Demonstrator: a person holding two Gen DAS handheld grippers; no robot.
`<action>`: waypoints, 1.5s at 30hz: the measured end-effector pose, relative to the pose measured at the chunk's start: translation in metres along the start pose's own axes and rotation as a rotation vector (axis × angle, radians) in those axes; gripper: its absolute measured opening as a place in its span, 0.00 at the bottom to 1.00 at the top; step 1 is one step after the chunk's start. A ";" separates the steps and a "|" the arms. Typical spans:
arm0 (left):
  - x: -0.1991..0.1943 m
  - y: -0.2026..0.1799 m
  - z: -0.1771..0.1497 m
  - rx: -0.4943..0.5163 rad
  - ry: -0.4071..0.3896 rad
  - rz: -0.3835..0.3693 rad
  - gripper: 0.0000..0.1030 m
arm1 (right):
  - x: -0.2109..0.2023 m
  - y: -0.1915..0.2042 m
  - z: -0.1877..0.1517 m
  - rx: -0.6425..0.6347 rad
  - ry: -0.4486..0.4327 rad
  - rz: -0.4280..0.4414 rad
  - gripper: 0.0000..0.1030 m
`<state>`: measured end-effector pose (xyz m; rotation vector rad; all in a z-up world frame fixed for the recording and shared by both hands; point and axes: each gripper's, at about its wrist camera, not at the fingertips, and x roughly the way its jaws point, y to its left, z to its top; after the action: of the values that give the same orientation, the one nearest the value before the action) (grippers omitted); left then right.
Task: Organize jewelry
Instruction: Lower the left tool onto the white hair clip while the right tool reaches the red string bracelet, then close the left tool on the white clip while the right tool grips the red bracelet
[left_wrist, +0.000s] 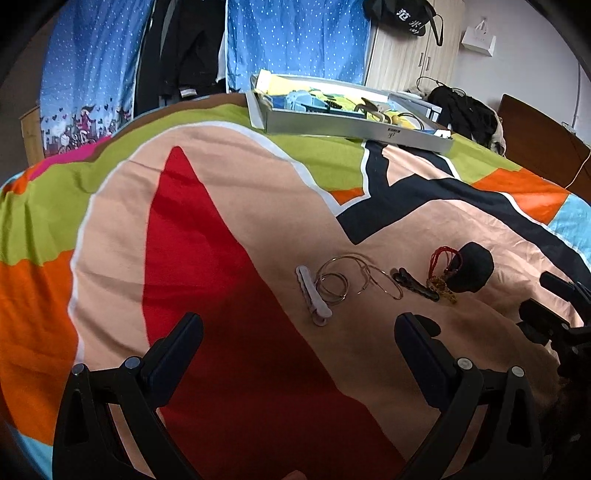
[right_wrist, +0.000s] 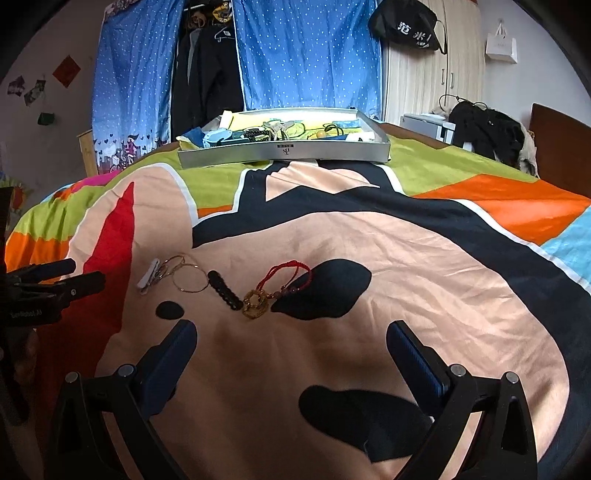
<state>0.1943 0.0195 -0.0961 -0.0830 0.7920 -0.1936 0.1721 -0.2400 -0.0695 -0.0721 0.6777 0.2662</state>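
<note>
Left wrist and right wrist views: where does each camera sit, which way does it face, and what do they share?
Left wrist: sits behind the open left gripper, looking across the bedspread at the white clip; the right gripper shows at its right edge.
Right wrist: sits behind the open right gripper, facing the red cord bracelet; the left gripper shows at its left edge.
Shared: the row of jewelry, the silver tray, blue curtains.

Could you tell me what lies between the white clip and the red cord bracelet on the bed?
In the right wrist view, between clip and bracelet lie thin wire hoops, then a black beaded piece.
</note>
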 end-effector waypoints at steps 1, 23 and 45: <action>0.002 0.001 0.001 -0.004 0.008 -0.006 0.98 | 0.003 -0.001 0.002 -0.001 0.004 0.003 1.00; 0.064 0.008 0.015 0.022 0.183 -0.079 0.31 | 0.111 -0.026 0.044 0.022 0.215 0.149 0.57; 0.031 0.002 0.007 -0.016 0.167 -0.044 0.11 | 0.104 -0.018 0.043 -0.042 0.167 0.119 0.04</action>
<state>0.2210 0.0153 -0.1128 -0.1001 0.9587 -0.2381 0.2810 -0.2279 -0.1013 -0.0953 0.8441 0.3919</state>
